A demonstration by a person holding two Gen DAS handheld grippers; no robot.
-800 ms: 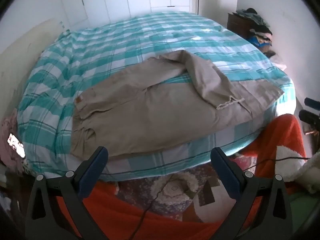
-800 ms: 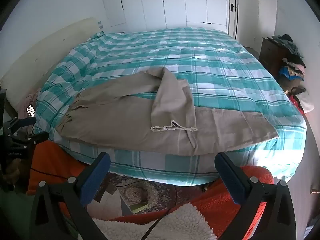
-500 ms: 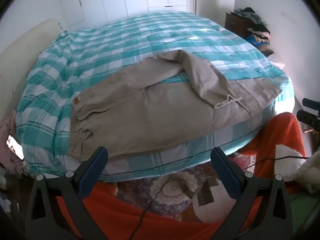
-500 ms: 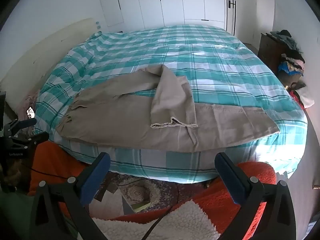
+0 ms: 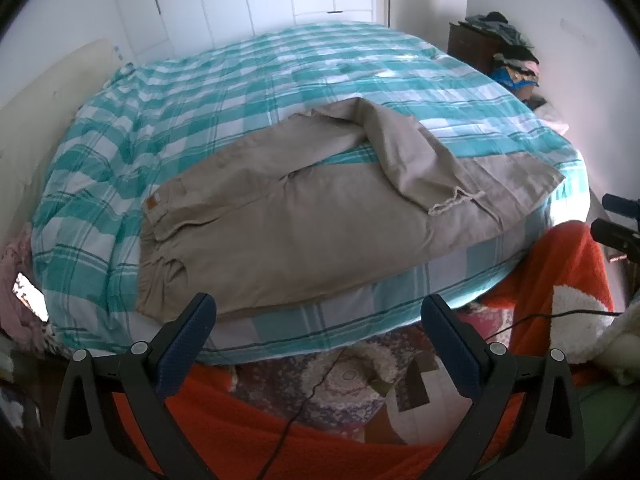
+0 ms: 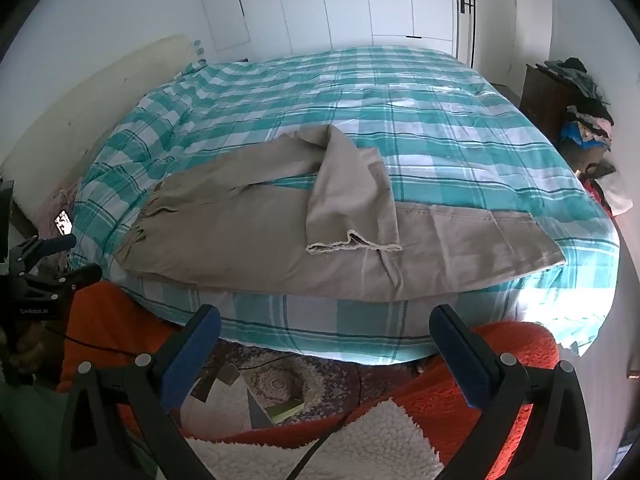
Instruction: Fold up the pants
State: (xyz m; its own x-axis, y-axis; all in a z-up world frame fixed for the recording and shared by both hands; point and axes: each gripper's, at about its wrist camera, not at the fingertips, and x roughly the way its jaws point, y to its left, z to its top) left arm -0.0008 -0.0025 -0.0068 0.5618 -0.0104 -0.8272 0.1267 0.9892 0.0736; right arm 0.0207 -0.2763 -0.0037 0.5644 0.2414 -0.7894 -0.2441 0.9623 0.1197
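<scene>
Here are the khaki pants [image 5: 304,220] spread along the near edge of the bed [image 5: 248,92], lying flat on the teal-and-white checked cover, waistband off to the left where a small tan label [image 5: 151,203] shows on the back. One leg runs straight out to the right, its hem reaching almost to the bed's right corner; the other leg [image 6: 348,184] is doubled back on itself and lies diagonally across the first, its frayed cuff [image 6: 352,244] resting on top of the lower leg about halfway along. A sliver of checked cover peeks through between the two legs near the crotch. The left gripper [image 5: 318,340] hangs off the bed's near side, below the mattress edge, its blue-padded fingers [image 5: 186,344] spread wide with nothing between them, clear of the cloth. The right gripper [image 6: 324,344] sits in much the same way further along, jaws wide apart and empty, its pads [image 6: 460,352] framing the side of the mattress and not touching the pants. Below them an orange blanket [image 6: 512,364] with white fleece lining [image 6: 360,444] is bunched against the bed, and a patterned rug [image 5: 352,376] shows on the floor. A dark cabinet [image 6: 548,96] piled with clothes stands against the right wall, and white wardrobe doors [image 6: 360,4] run across the back.
</scene>
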